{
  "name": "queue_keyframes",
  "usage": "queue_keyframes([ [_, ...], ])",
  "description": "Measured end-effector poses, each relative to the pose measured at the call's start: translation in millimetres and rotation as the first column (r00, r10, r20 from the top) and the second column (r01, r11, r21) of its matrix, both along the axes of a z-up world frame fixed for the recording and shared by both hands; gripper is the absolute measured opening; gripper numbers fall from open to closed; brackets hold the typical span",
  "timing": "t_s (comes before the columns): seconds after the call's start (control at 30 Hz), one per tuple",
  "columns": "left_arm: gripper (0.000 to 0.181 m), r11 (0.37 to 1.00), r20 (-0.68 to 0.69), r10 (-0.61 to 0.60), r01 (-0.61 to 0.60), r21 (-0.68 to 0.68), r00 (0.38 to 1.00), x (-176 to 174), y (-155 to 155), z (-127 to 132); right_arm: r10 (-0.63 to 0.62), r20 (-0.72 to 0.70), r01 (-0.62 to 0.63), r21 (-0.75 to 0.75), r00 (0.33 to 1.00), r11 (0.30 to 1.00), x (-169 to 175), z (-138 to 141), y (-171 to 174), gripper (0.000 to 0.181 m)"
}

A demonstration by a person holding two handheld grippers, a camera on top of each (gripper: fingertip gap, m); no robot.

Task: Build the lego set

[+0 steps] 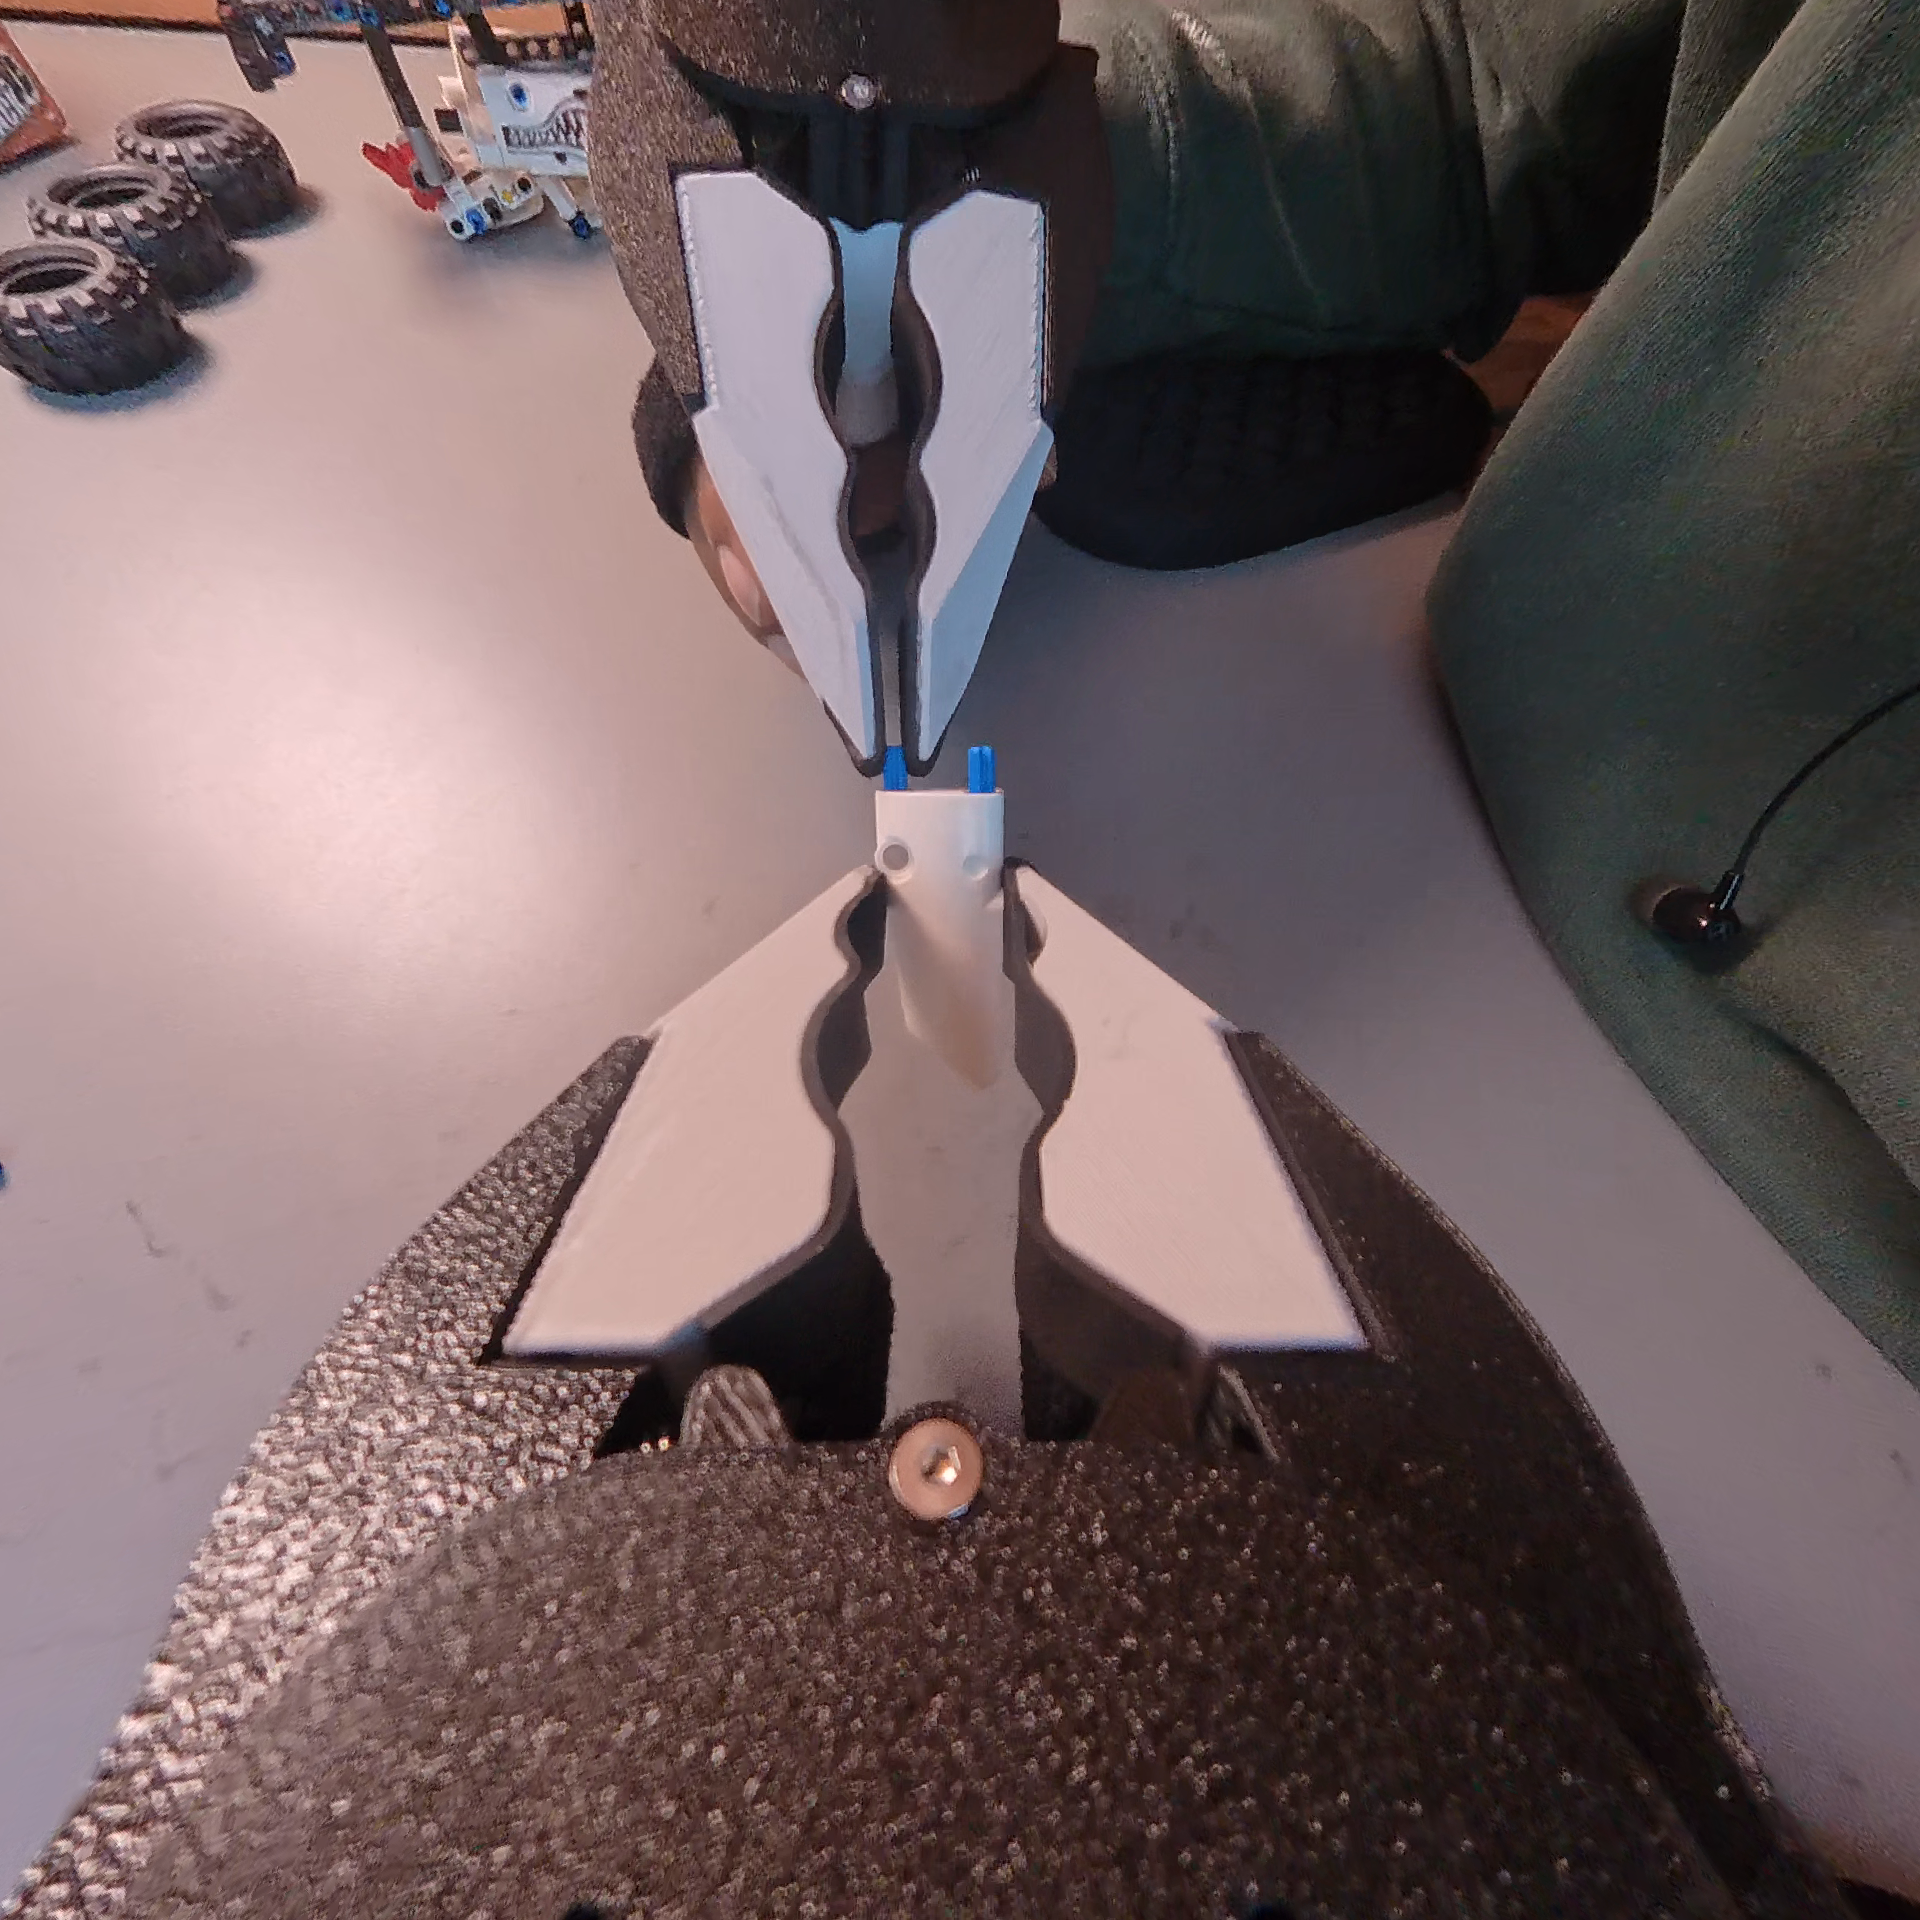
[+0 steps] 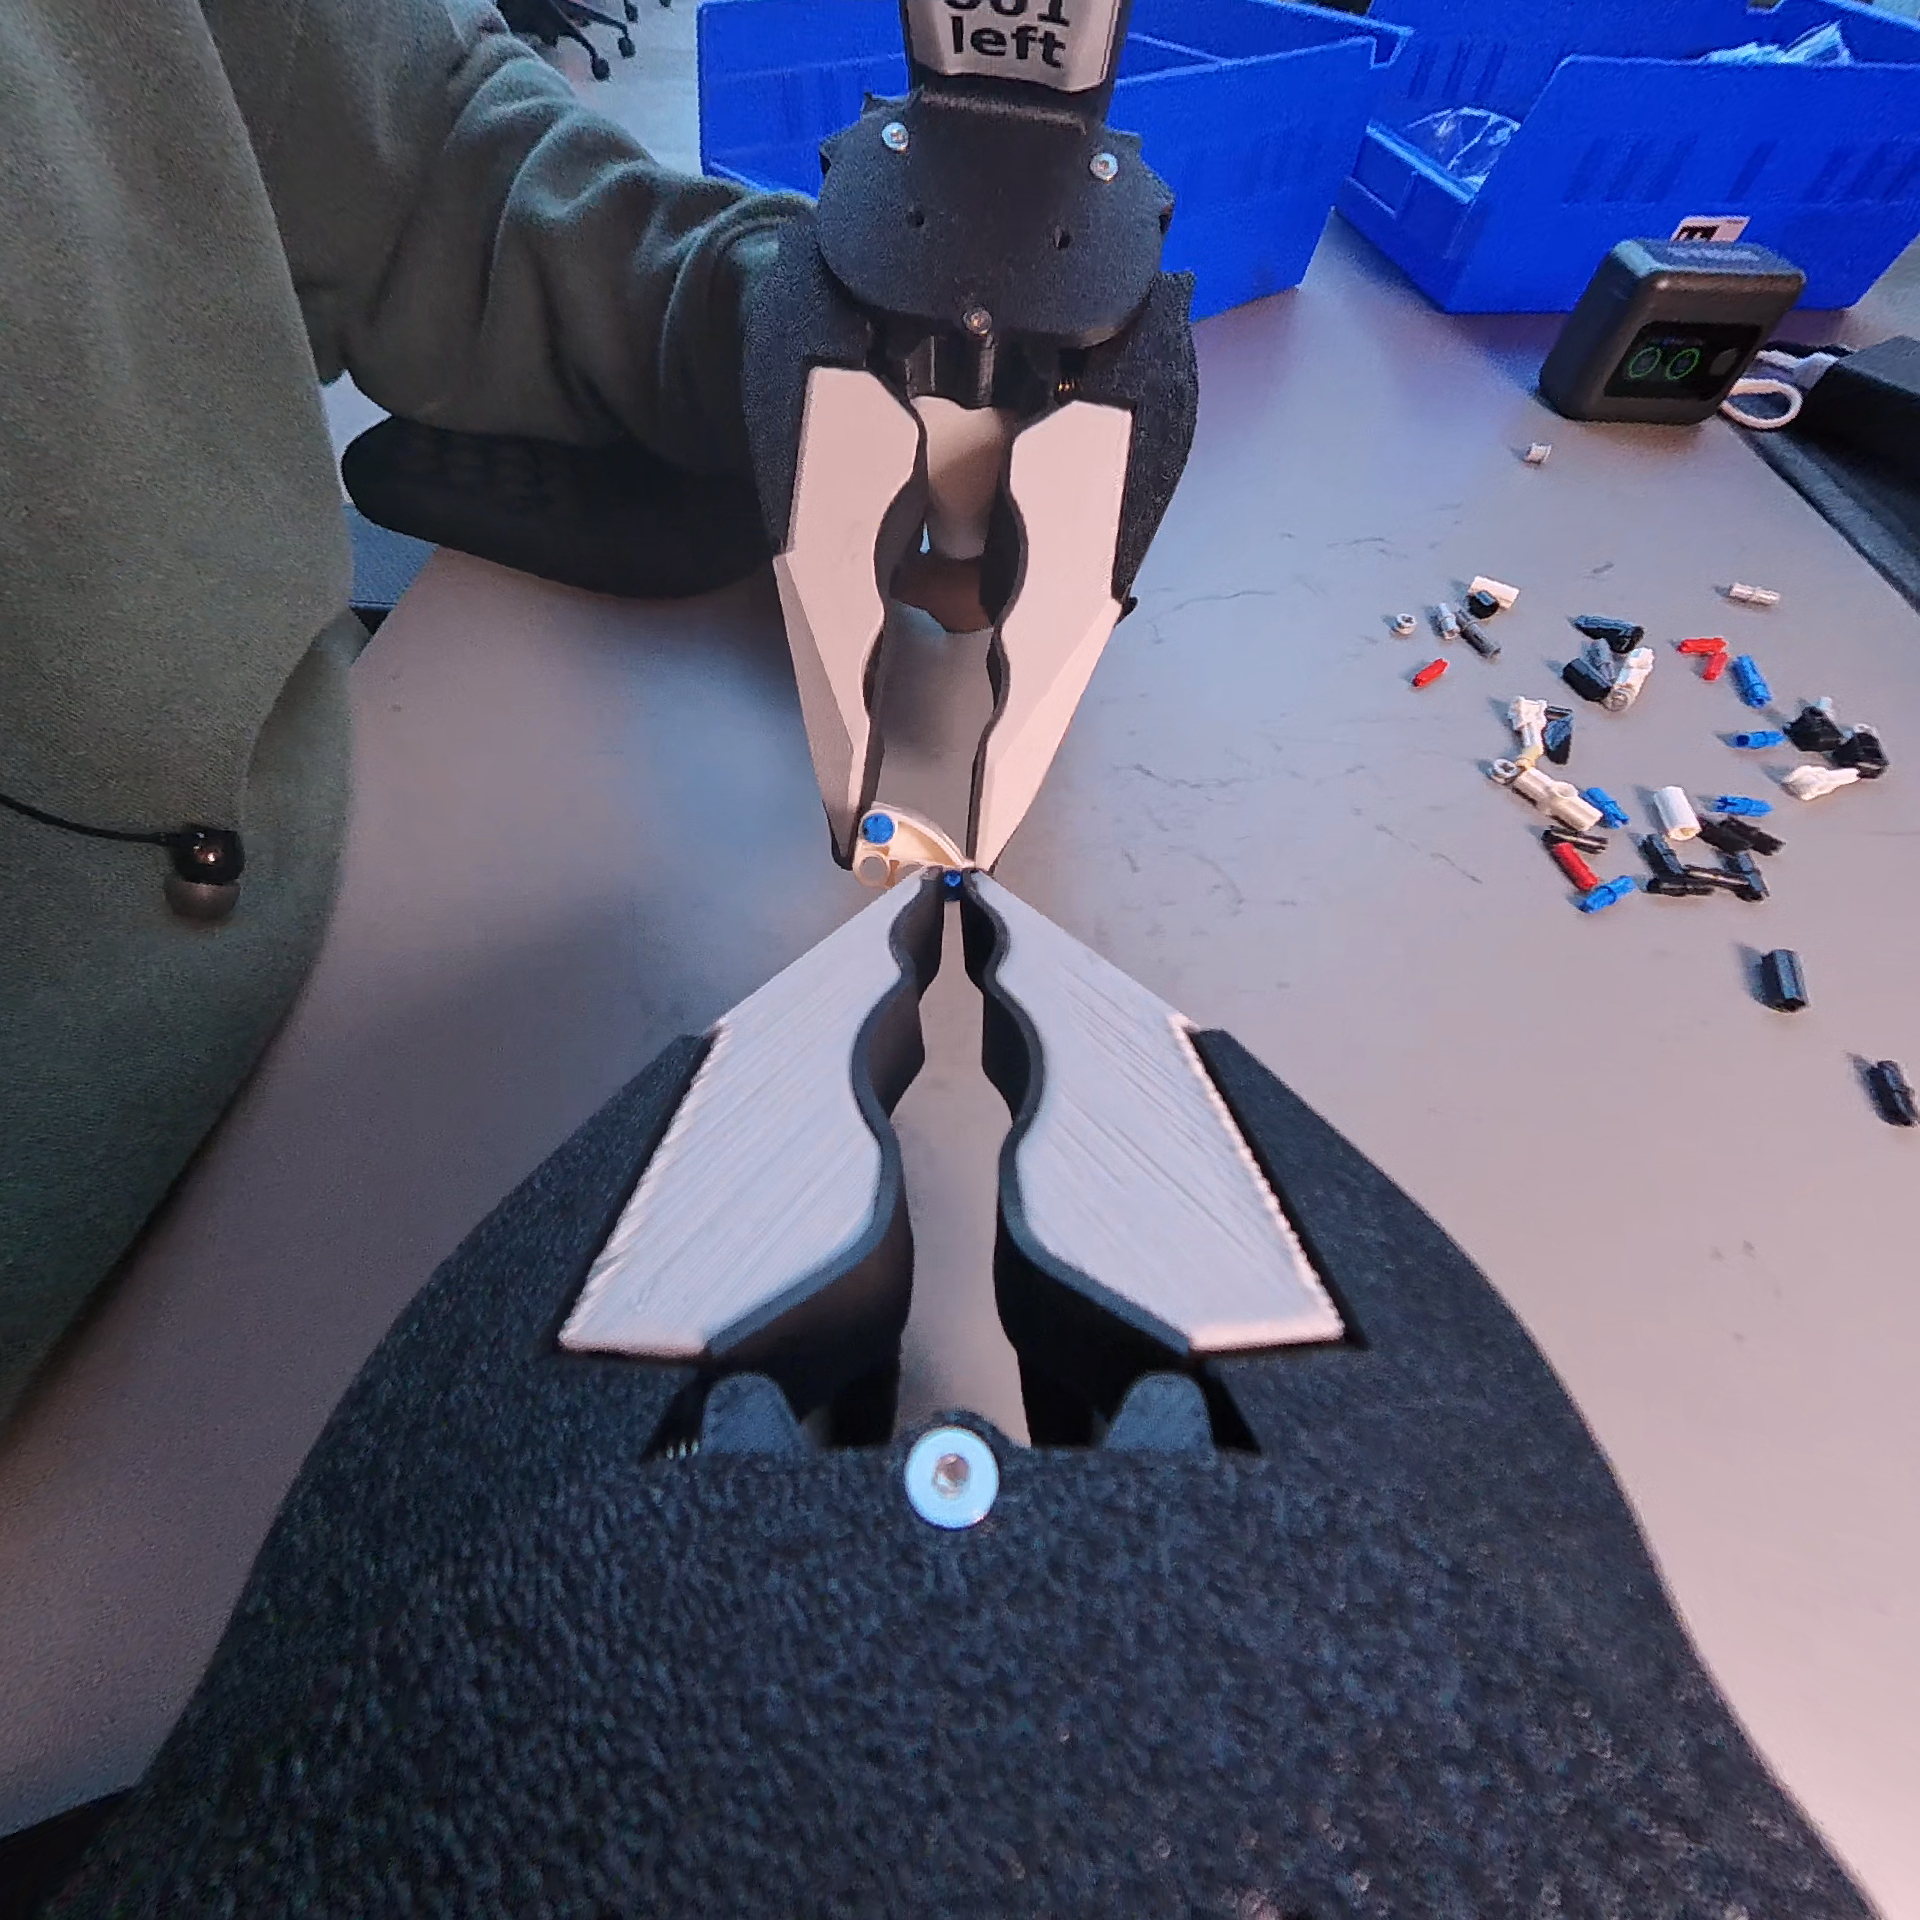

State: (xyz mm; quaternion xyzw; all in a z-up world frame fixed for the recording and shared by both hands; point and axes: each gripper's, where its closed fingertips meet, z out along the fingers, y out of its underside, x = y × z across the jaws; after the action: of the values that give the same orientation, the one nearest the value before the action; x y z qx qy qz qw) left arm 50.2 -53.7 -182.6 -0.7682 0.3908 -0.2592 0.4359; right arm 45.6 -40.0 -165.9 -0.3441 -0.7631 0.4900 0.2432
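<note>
Pin-fitting step: the left gripper (image 1: 940, 883) has its jaws clamped on a white piece (image 1: 940, 847) above the surface (image 1: 364, 727), while the right gripper (image 1: 894, 764) — jaws pinched on a blue pin (image 1: 895, 774) — likely presses it home next, needing straight alignment.

A lab workbench — blue parts bins (image 2: 1621, 177), grey table (image 2: 1299, 831), office chairs.

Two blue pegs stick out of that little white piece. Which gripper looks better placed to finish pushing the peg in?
Probably the right gripper: its fingertips are already closed on one blue peg at the white piece's top. The left gripper is occupied, clamping that white piece from both sides to steady it.
</note>
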Motion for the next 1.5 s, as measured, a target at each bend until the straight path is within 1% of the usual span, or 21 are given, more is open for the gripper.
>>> queue_keyframes([
  [0.07, 0.021, 1.0, -0.061, -0.003, 0.001, -0.019, 0.998, -4, 0, -10, -0.013, 0.021, 0.012, 0.026, 1.0, 1.0, -2, -8, 0, 0.003],
  [0.13, 0.022, 1.0, -0.155, 0.008, -0.008, 0.001, 0.988, -11, 3, -19, -0.03, 0.035, 0.028, 0.069, 0.999, 0.997, -4, -16, 2, 0.004],
  [0.2, 0.022, 1.0, -0.243, 0.022, -0.022, 0.003, 0.97, -19, 3, -30, -0.019, 0.032, 0.016, 0.088, 0.999, 0.996, -2, -16, 2, 0.013],
  [0.23, 0.024, 1.0, -0.251, 0.019, -0.021, -0.003, 0.968, -20, 1, -32, -0.018, 0.035, 0.015, 0.11, 0.999, 0.994, 0, -18, 2, 0.014],
  [0.37, 0.037, 0.998, -0.241, 0.026, -0.038, -0.042, 0.97, -21, 1, -35, -0.002, 0.036, -0.004, 0.178, 0.999, 0.984, 3, -21, -4, 0.017],
  [0.43, 0.043, 0.997, -0.202, 0.034, -0.047, -0.062, 0.979, -22, 0, -33, -0.001, 0.035, -0.006, 0.208, 0.999, 0.978, 3, -24, -6, 0.017],
  [0.5, 0.05, 0.995, -0.147, 0.063, -0.074, -0.068, 0.987, -26, 1, -25, -0.01, 0.037, 0.001, 0.23, 0.999, 0.973, 2, -26, -6, 0.017],
  [0.6, 0.053, 0.99, -0.055, 0.136, -0.137, -0.032, 0.989, -35, 7, -6, -0.035, 0.048, 0.02, 0.272, 0.998, 0.962, -1, -33, -2, 0.018],
  [0.67, 0.048, 0.984, -0.019, 0.179, -0.179, -0.011, 0.984, -43, 8, 4, -0.047, 0.057, 0.029, 0.283, 0.997, 0.959, -2, -36, -1, 0.018],
  [0.77, 0.035, 0.972, -0.025, 0.233, -0.233, 0.012, 0.972, -53, 6, 8, -0.065, 0.09, 0.036, 0.294, 0.994, 0.955, -3, -42, -1, 0.022],
  [0.83, 0.017, 0.967, -0.034, 0.255, -0.255, 0.025, 0.966, -56, 2, 9, -0.076, 0.119, 0.037, 0.298, 0.99, 0.954, -4, -47, -4, 0.026],
  [0.93, 0.002, 0.956, -0.058, 0.293, -0.291, 0.047, 0.954, -59, -2, 8, -0.117, 0.137, 0.069, 0.318, 0.984, 0.946, -10, -48, -7, 0.033],
  [1.0, 0.0, 0.945, -0.081, 0.324, -0.319, 0.07, 0.943, -63, -2, 7, -0.148, 0.158, 0.09, 0.323, 0.976, 0.942, -14, -51, -8, 0.035],
  [1.07, 0.0, 0.935, -0.112, 0.352, -0.344, 0.083, 0.929, -68, 1, 4, -0.174, 0.192, 0.103, 0.333, 0.966, 0.937, -16, -56, -9, 0.032],
  [1.1, 0.0, 0.932, -0.117, 0.361, -0.353, 0.083, 0.925, -69, 2, 3, -0.192, 0.194, 0.122, 0.323, 0.962, 0.938, -18, -55, -9, 0.026],
  [1.2, 0.0, 0.922, -0.122, 0.386, -0.379, 0.077, 0.914, -75, 6, -4, -0.266, 0.21, 0.187, 0.333, 0.941, 0.924, -23, -56, -1, 0.023],
  [1.37, 0.009, 0.918, -0.12, 0.395, -0.393, 0.041, 0.911, -77, 7, -12, -0.48, 0.195, 0.406, 0.323, 0.856, 0.855, -33, -53, 33, 0.022],
  [1.43, 0.014, 0.919, -0.133, 0.394, -0.394, 0.033, 0.909, -77, 7, -15, -0.54, 0.19, 0.463, 0.332, 0.82, 0.822, -34, -53, 45, 0.023],
  [1.5, 0.016, 0.919, -0.143, 0.392, -0.392, 0.031, 0.909, -76, 7, -17, -0.558, 0.196, 0.478, 0.337, 0.807, 0.811, -33, -56, 48, 0.023],
])
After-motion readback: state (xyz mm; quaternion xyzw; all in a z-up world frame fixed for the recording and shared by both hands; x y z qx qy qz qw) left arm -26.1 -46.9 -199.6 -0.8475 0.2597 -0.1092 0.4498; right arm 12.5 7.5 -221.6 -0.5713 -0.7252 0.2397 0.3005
